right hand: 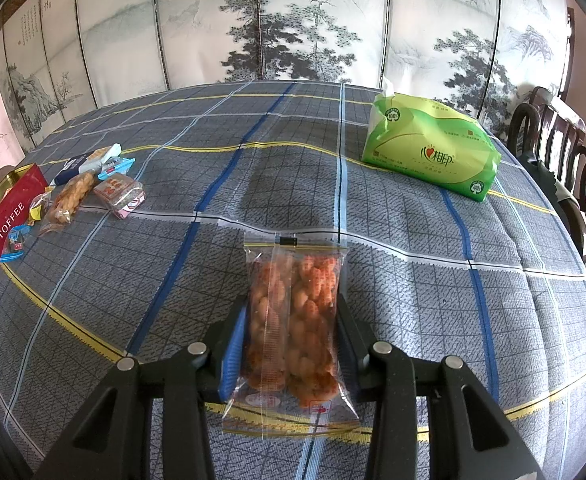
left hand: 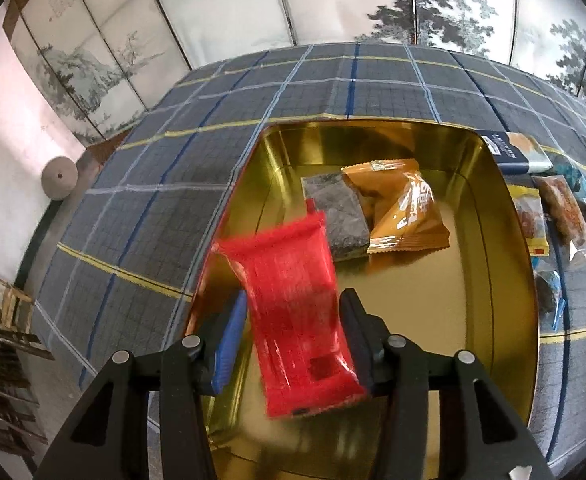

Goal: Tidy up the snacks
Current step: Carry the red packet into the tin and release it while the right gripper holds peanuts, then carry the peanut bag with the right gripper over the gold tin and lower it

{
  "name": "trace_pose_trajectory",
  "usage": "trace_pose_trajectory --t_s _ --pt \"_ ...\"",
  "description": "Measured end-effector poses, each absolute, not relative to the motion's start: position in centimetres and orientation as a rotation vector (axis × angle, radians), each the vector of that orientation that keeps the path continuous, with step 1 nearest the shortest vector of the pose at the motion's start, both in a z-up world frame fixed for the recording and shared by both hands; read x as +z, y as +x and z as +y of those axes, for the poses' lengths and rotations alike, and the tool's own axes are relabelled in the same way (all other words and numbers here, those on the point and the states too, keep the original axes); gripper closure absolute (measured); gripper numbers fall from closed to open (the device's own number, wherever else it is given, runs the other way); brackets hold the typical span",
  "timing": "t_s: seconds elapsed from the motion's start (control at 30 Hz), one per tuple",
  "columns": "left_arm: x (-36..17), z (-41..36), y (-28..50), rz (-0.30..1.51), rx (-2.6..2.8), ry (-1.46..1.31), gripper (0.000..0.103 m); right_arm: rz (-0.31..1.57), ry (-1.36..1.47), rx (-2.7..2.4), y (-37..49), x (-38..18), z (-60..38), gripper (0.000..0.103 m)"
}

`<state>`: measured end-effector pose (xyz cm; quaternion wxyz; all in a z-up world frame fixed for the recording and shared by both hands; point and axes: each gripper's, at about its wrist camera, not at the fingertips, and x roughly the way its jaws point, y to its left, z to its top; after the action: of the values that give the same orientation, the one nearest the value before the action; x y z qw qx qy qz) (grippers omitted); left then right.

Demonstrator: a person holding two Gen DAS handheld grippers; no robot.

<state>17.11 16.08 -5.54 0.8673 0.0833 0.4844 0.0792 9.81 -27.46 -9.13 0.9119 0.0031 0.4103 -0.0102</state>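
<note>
Painted screens back a checked tablecloth (right hand: 373,216). Left gripper (left hand: 293,320), over the gold tin (left hand: 493,320), brackets a blurred red packet (left hand: 297,320), grip unclear; right gripper (right hand: 293,332) clamps a clear snack bag (right hand: 293,320) lengthwise, well right of the tin

The red tin (right hand: 1,236) reads "TOFFEE" after white Chinese characters along its side. The green tissue pack (right hand: 433,148) carries "100%" and "心相印".

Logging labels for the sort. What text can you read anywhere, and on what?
"TOFFEE", with Chinese characters beside it: red tin side.
"心相印" and "100%": green tissue pack.
Print on the clear snack bag and red packet in the tongs: blurred.
Loose snacks: too small.
</note>
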Motion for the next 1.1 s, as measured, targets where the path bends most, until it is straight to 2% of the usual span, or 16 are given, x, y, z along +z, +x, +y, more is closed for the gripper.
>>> trace_pose_trajectory --t_s 0.1,0.33,0.57,1.1 --pt "-5.1 15.6 16.9 0.981 0.175 0.209 0.049 0.846 0.006 -0.021 9.8 -9.1 -27.5 0.063" --pt "-3.2 14.7 15.3 0.926 0.167 0.225 0.047 0.845 0.002 -0.023 9.8 -9.1 -27.4 0.063" --pt "-0.8 14.0 11.9 0.881 0.168 0.209 0.035 0.867 0.006 -0.035 10.0 -9.1 -27.7 0.063" --pt "1.0 14.0 7.0 0.880 0.123 0.114 0.034 0.880 0.085 0.029 8.8 -8.4 -26.0 0.063"
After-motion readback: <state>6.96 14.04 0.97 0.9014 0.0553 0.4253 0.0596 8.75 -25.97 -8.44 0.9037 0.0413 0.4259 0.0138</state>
